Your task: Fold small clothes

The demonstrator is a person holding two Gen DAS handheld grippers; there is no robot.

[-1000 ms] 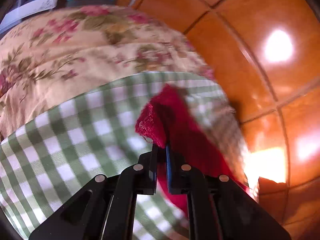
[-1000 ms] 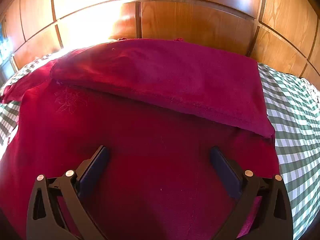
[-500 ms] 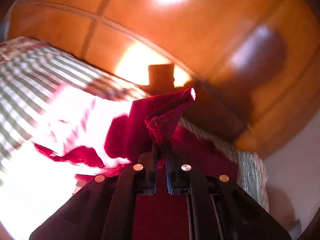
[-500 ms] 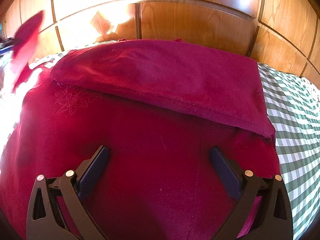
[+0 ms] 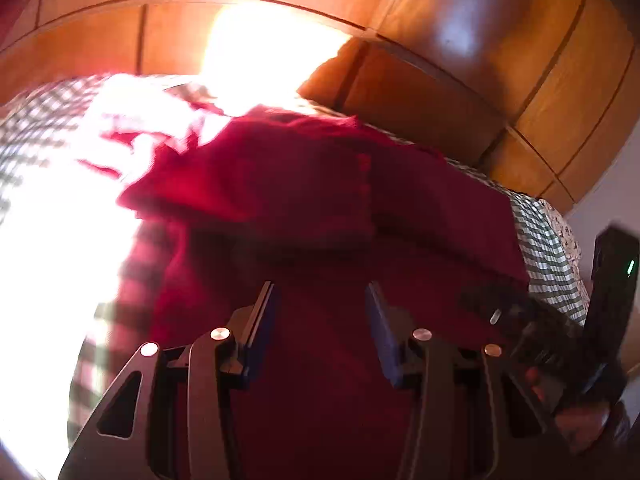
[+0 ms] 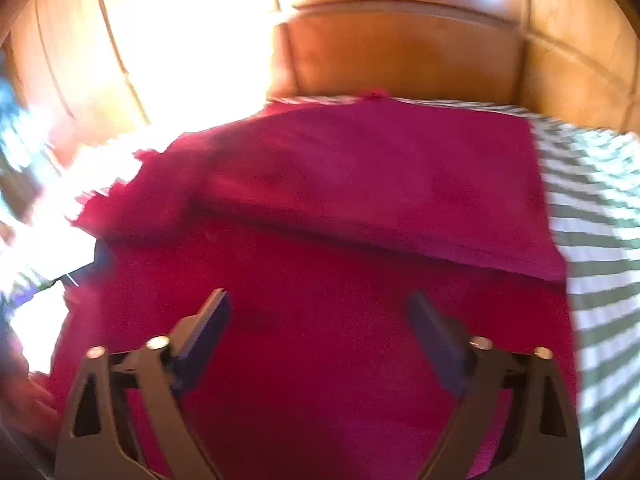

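A dark red garment (image 5: 304, 208) lies on a green-and-white checked cloth (image 5: 548, 248), with folded layers across its far half. It also fills the right wrist view (image 6: 360, 208), blurred. My left gripper (image 5: 320, 300) is open and empty, just above the red fabric. My right gripper (image 6: 318, 308) is open and empty, over the near part of the garment. The right gripper's body (image 5: 560, 344) shows at the right edge of the left wrist view.
Wooden panelled wall (image 6: 400, 52) stands right behind the bed. Strong sunlight (image 5: 48, 264) washes out the left side of the checked cloth (image 6: 592, 208). A floral cover (image 5: 570, 236) shows at the far right.
My left gripper has let go of the red sleeve edge and opened; the sleeve now lies folded onto the garment. My right gripper has shifted, its view blurred.
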